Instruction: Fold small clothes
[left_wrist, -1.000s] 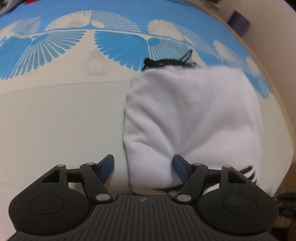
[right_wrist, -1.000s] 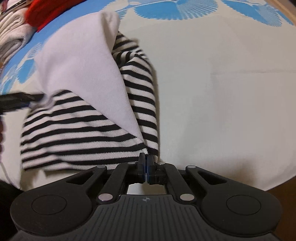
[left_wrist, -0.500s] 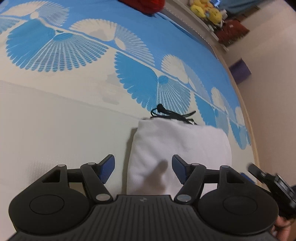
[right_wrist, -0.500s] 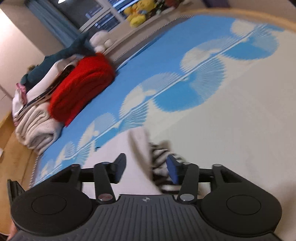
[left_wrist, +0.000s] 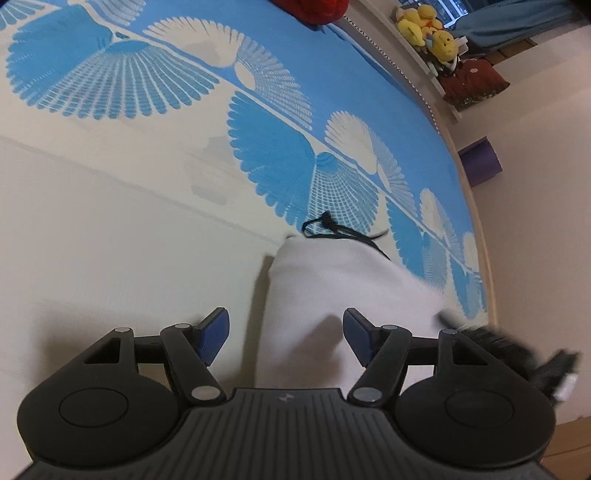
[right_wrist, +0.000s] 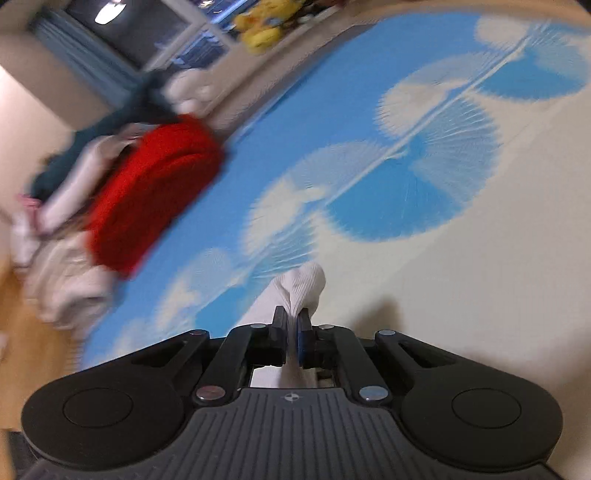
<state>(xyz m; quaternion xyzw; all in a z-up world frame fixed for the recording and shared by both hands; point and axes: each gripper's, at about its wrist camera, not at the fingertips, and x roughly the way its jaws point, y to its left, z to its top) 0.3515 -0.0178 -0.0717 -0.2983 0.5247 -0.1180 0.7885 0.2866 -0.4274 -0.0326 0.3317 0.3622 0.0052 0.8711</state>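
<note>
A folded white garment (left_wrist: 332, 288) lies on the blue and cream bed cover (left_wrist: 110, 240), with a black drawstring (left_wrist: 332, 230) poking out at its far edge. My left gripper (left_wrist: 282, 332) is open and empty, just above the garment's near left edge. In the right wrist view my right gripper (right_wrist: 291, 332) is shut on a bunched fold of the white garment (right_wrist: 303, 284) and holds it up over the bed cover (right_wrist: 480, 258). The right gripper also shows blurred at the right in the left wrist view (left_wrist: 524, 358).
A red folded blanket (right_wrist: 155, 184) and a pile of white and dark clothes (right_wrist: 59, 258) lie at the far left of the bed. Yellow plush toys (left_wrist: 432, 29) sit on a ledge behind it. A purple box (left_wrist: 480, 166) stands by the wall.
My right gripper opened, then shut again on the white fabric and lifted it. My left gripper stayed open and pulled back and up from the garment. Both views tilted upward.
</note>
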